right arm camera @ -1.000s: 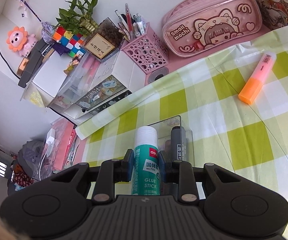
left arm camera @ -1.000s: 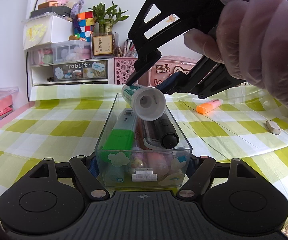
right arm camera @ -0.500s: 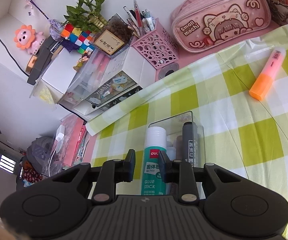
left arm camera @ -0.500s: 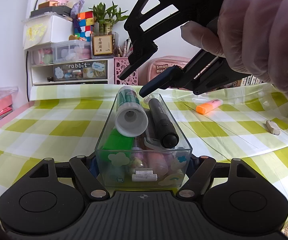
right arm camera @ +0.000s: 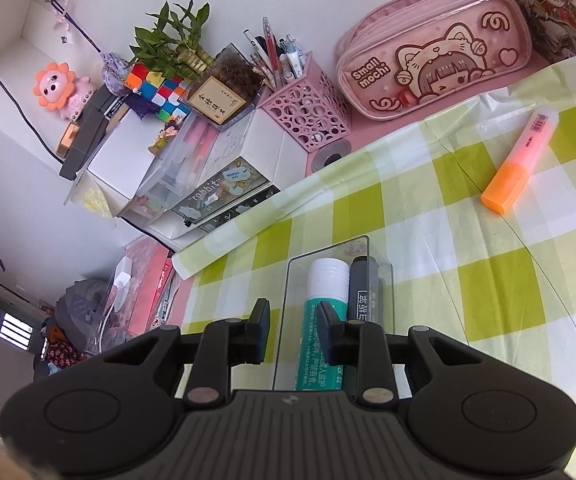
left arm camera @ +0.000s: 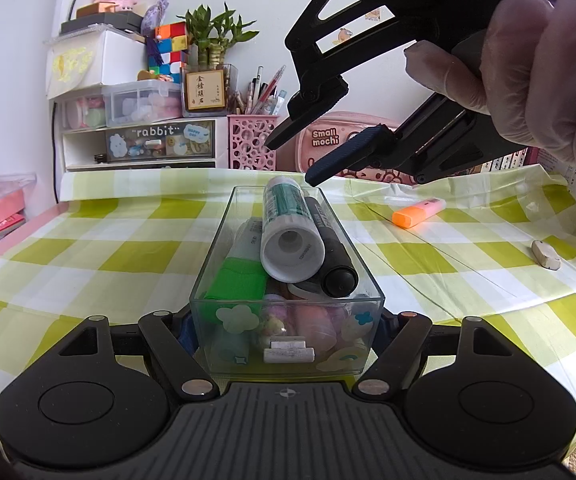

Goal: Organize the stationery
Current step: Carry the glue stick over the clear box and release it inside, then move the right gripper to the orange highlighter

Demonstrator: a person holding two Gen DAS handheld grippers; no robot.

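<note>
A clear plastic organizer box sits on the checked cloth, gripped at its near end by my left gripper. Inside lie a white and teal glue stick, a black marker and a green highlighter. My right gripper is open and empty, hovering above the box's far end. In the right wrist view the gripper stands over the box, with the glue stick and marker below. An orange highlighter lies on the cloth to the right, also seen in the right wrist view.
A white eraser lies at the far right. Along the back stand a pink pencil case, a pink pen holder, white drawers and a plant. A gloved hand holds the right gripper.
My right gripper opened and let the glue stick drop into the box, then rose away from it. The glue stick now rests on the other items. The left gripper has not moved.
</note>
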